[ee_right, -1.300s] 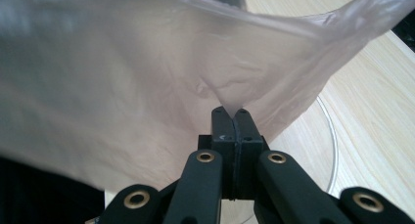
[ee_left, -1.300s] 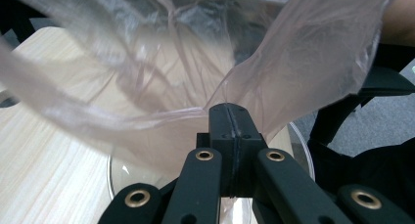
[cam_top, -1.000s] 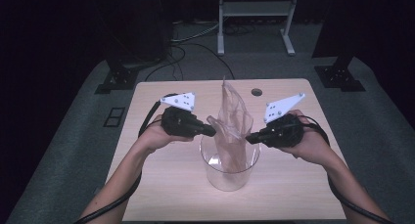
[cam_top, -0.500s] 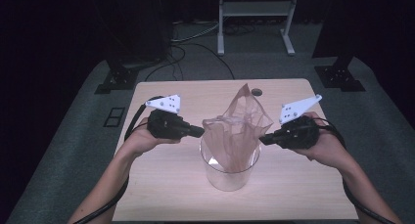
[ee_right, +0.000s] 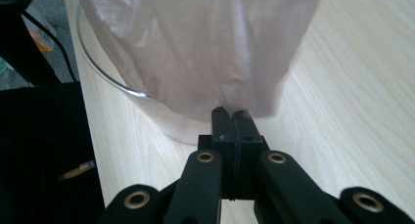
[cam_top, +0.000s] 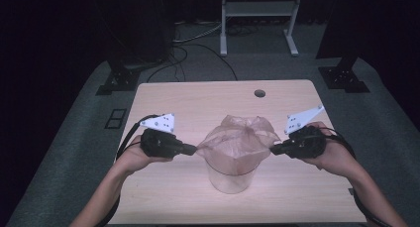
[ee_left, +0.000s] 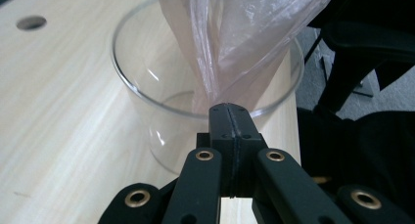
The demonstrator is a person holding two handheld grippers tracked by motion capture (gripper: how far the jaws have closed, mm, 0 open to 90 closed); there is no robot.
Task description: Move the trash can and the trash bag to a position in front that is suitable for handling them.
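Observation:
A thin, pale pink plastic bag [cam_top: 237,140] hangs stretched over the mouth of a clear round container [cam_top: 231,180] near the table's front middle. My left gripper [cam_top: 195,149] is shut on the bag's left edge, just outside the container's rim. My right gripper [cam_top: 272,149] is shut on the bag's right edge. In the left gripper view the bag [ee_left: 235,43] drops into the container [ee_left: 147,87] above my closed left gripper [ee_left: 229,109]. In the right gripper view the bag [ee_right: 200,48] drapes over the glass rim [ee_right: 105,77] beyond my closed right gripper [ee_right: 231,114].
The light wooden table [cam_top: 198,103] has a small round hole [cam_top: 259,93] at its far middle. Dark stands [cam_top: 119,76] and a white frame [cam_top: 257,19] stand on the grey floor beyond the table. Cables trail from both grippers off the front edge.
Both grippers have moved apart and lower, pulling the bag's mouth wide. The bag, earlier standing tall above the container, now lies spread low over its rim.

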